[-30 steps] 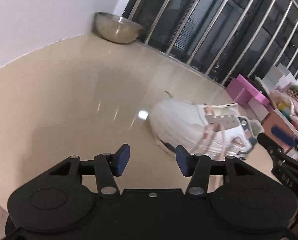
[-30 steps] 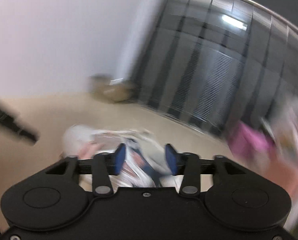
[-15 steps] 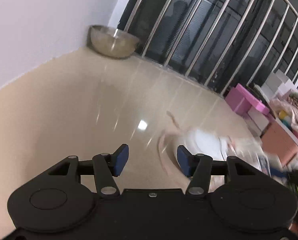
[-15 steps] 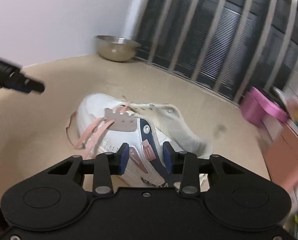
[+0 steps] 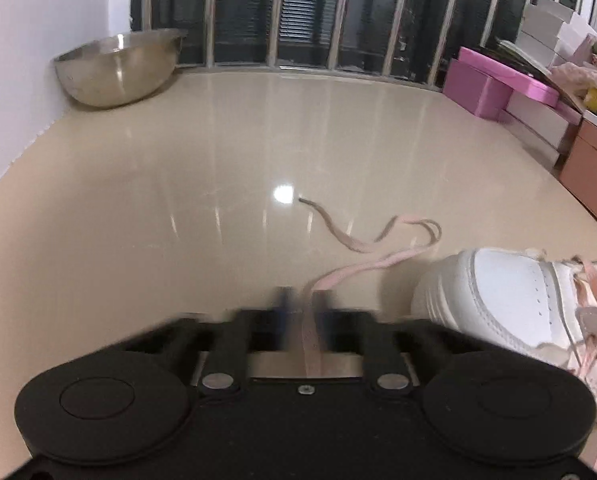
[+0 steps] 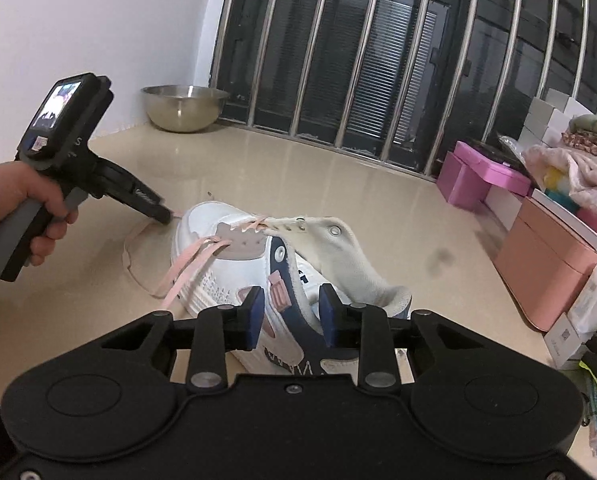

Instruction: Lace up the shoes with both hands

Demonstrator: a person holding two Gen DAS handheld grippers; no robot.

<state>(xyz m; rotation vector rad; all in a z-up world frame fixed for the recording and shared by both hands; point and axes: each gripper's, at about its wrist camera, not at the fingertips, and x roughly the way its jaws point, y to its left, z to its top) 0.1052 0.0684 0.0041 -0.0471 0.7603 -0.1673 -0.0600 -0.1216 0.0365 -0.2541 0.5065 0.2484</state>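
Observation:
A white sneaker (image 6: pixel 218 232) with navy and pink trim lies on the beige floor, with a pink lace (image 6: pixel 190 264) threaded through its front eyelets. In the left wrist view its toe (image 5: pixel 498 304) is at the right, and the loose lace (image 5: pixel 362 268) trails across the floor into my left gripper (image 5: pixel 302 308), which is shut on it, its fingers blurred. A hand (image 6: pixel 14 204) holds that left gripper (image 6: pixel 166 216) beside the toe. My right gripper (image 6: pixel 290 312) is at the heel end; its jaws are closing with the navy collar between them, small gaps showing beside the pads.
A steel bowl (image 5: pixel 114 72) sits in the far corner by the white wall. Metal bars (image 6: pixel 338 60) close off the back. Pink boxes (image 6: pixel 478 176), a salmon box (image 6: pixel 546 264) and heaped fabric line the right side.
My left gripper swept across the floor to the loose lace by the toe and shut on it. The right gripper's jaws narrowed around the shoe's heel end.

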